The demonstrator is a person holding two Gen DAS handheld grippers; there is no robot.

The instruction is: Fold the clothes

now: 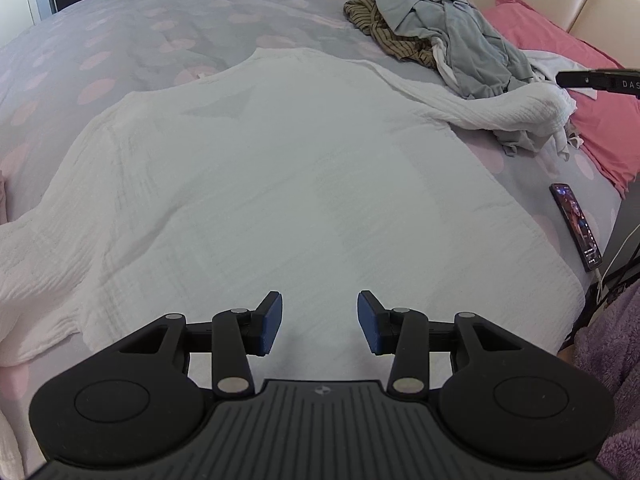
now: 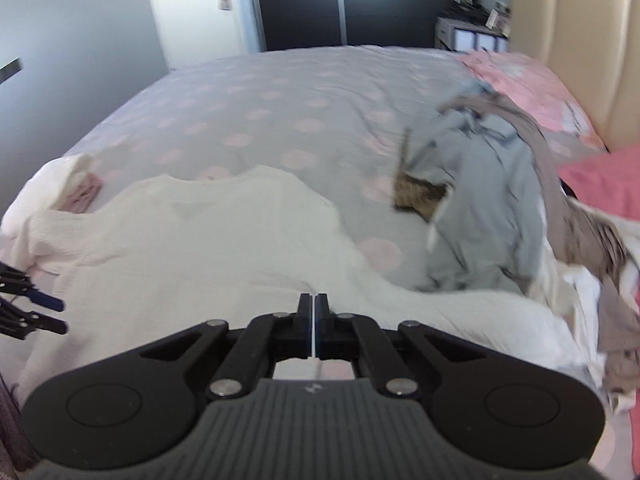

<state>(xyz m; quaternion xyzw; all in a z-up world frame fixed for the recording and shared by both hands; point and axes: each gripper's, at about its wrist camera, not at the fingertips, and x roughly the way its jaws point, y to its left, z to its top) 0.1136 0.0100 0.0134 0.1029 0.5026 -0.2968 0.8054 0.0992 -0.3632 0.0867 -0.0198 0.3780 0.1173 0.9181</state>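
Nearest the left wrist camera, the left gripper (image 1: 320,322) hangs over a white garment (image 1: 280,184) with its 2 blue pads apart and nothing between them. That garment lies spread flat on the grey bedcover (image 1: 140,28) with pink dots, 1 sleeve trailing toward a heap of unfolded clothes (image 1: 448,40) by the headboard. A phone (image 1: 576,226) lies near the bed's edge. From the right wrist camera, the right gripper (image 2: 314,324) has its jaws pressed together above the garment's sleeve; whether cloth is pinched I cannot tell.
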